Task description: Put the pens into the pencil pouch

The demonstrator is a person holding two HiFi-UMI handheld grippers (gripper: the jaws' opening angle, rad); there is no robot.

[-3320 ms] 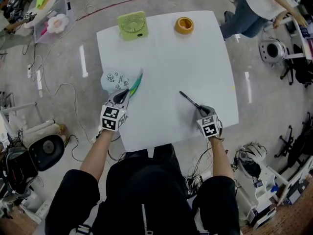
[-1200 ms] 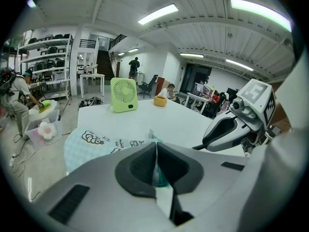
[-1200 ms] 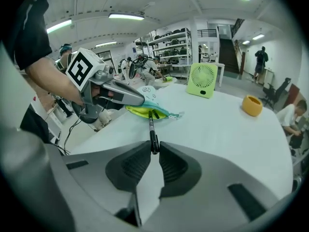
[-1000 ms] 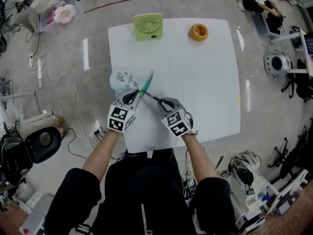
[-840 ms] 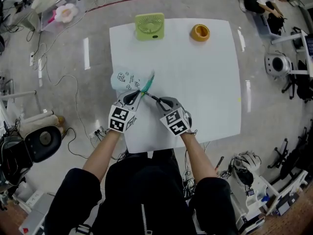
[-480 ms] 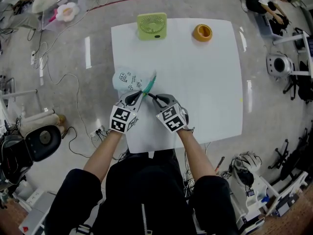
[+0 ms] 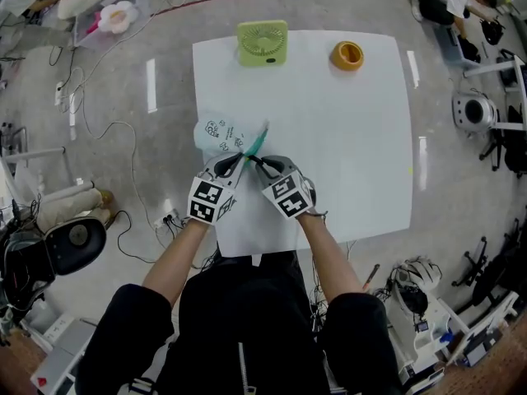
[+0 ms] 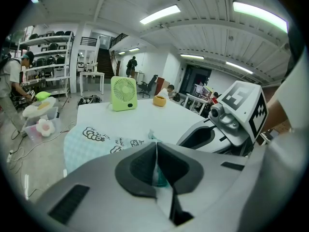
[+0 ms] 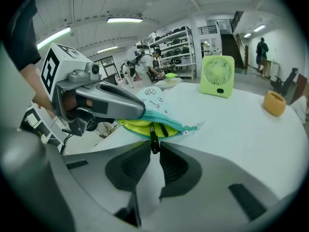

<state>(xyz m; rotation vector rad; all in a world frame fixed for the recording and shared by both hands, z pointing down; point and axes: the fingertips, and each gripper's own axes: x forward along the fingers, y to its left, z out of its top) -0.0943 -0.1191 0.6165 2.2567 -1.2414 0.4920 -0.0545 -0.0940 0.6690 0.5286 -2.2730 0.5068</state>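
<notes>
Black pen (image 9: 153,132) at pouch (image 9: 157,100) mouth
The right claw (image 9: 154,151) grips it, aimed inward; the left claw (image 8: 155,149) pinches the rim.

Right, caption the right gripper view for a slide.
Right gripper holds a black pen in the open pouch, left gripper pinching it.

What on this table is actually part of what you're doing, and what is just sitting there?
Part of the job: pencil pouch, mouth open; black pen, tip at that mouth; left gripper, shut on the pouch's edge; right gripper, shut on the pen.

Just lying about: green fan and small orange container, both near the far edge of the white table.
</notes>
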